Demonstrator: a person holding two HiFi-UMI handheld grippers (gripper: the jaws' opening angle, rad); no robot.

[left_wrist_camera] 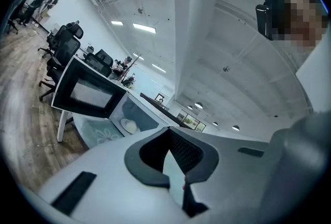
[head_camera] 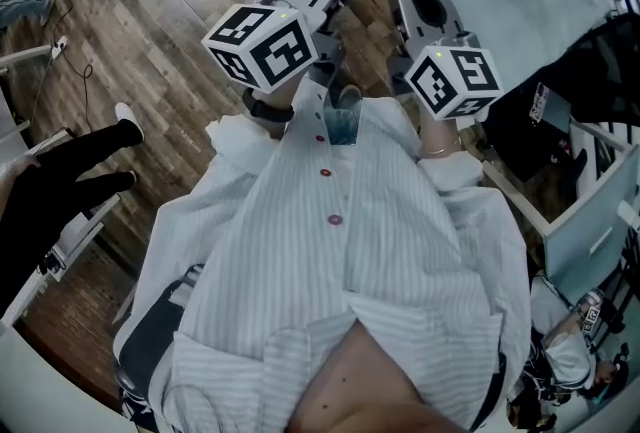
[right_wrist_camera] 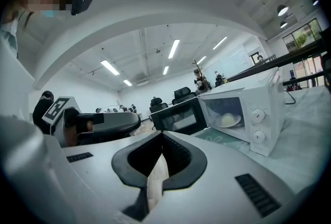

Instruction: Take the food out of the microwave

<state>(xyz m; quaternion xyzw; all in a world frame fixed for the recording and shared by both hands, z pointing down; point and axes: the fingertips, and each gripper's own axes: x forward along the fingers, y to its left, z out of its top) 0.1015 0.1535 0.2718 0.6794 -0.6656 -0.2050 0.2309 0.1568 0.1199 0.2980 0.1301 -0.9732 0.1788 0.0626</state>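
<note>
The left tongs (left_wrist_camera: 168, 137) and the right tongs (right_wrist_camera: 162, 137) are both closed completely and hold nothing. They are side by side, well apart from the microwave (right_wrist_camera: 253, 114). The microwave stands on the table (right_wrist_camera: 310, 135), near its edge, with the door (right_wrist_camera: 178, 114) open. The food (right_wrist_camera: 228, 119), pale and round, lies on a plate (right_wrist_camera: 236, 123) inside the microwave.

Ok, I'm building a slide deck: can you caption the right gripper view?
Shut, empty right claw faces an open microwave with food on a plate inside.
</note>
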